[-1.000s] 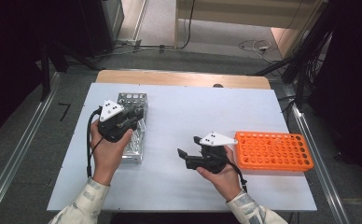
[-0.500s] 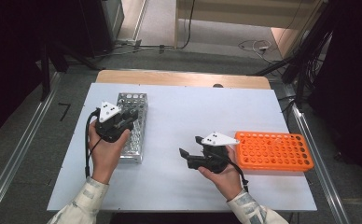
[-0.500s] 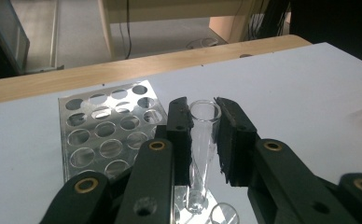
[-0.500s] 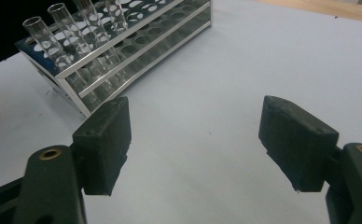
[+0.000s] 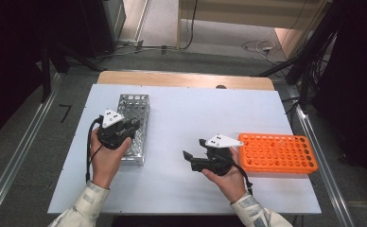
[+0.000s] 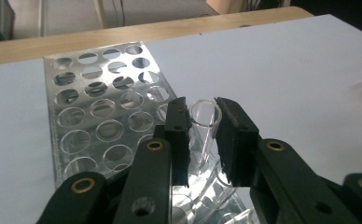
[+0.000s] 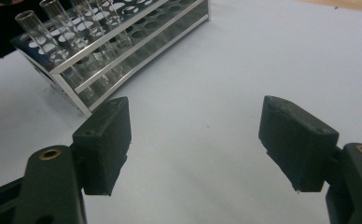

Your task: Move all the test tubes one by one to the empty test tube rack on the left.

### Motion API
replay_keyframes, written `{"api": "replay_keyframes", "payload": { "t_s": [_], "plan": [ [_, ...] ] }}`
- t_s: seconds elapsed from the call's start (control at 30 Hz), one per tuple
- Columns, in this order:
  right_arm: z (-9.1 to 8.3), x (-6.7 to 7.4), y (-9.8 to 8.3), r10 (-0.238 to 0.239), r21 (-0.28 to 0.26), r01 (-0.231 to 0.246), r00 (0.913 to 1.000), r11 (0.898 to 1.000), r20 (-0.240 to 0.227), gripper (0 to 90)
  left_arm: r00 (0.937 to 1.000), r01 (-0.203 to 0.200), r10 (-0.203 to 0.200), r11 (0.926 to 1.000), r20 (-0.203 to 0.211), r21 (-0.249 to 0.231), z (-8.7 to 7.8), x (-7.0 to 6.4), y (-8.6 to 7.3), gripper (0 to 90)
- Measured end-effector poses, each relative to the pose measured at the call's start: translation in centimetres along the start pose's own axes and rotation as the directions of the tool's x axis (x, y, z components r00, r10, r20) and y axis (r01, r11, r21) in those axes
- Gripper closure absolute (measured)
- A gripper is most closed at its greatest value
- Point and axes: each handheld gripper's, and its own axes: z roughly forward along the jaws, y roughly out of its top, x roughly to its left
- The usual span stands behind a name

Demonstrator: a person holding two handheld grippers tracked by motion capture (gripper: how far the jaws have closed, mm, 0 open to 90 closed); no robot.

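Observation:
A clear glass test tube (image 6: pixel 202 122) stands in a hole at the near end of the metal rack (image 5: pixel 136 106) (image 6: pixel 90 93) on the left of the white table (image 5: pixel 191 109). My left gripper (image 5: pixel 132 125) (image 6: pixel 202 109) is over that end. Its jaws are shut on the tube's upper part and have just been opening a little, with the tube between them. My right gripper (image 5: pixel 194 148) (image 7: pixel 193 135) is held low over the bare table in the middle, open and empty, pointing toward the metal rack (image 7: pixel 146 37). Several more tubes (image 7: pixel 53 28) stand at that rack's end.
An orange rack (image 5: pixel 276 151) with many holes lies on the table's right side, just behind my right hand. A wooden strip (image 5: pixel 186 79) runs along the table's far edge. Cables lie on the floor beyond.
My left hand has shifted slightly over the near end of the metal rack. The right hand has stayed where it was.

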Motion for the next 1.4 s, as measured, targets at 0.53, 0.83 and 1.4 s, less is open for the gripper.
{"api": "replay_keyframes", "payload": {
  "t_s": [0.53,0.83,1.4],
  "plan": [
    [-1.8,-1.3,-0.1,0.006,-0.044,-0.003,0.9985,0.999,0.054,17.2,0.9968,0.07,-0.067,0.9953,0.042,-0.068,-1.1,-0.4,0.6,35.2],
    [-4.1,-3.7,-1.0,0.04,-0.077,-0.031,0.9925,0.997,0.116,11.1,0.9963,0.079,-0.076,0.9946,0.04,-0.068,-1.3,-0.4,0.6,30.1],
    [-9.2,-6.2,-3.7,0.077,-0.12,-0.05,0.9697,0.992,0.232,11.2,0.9971,0.07,-0.068,0.995,0.035,-0.071,-1.4,-0.4,0.5,30.1]
  ]
}}
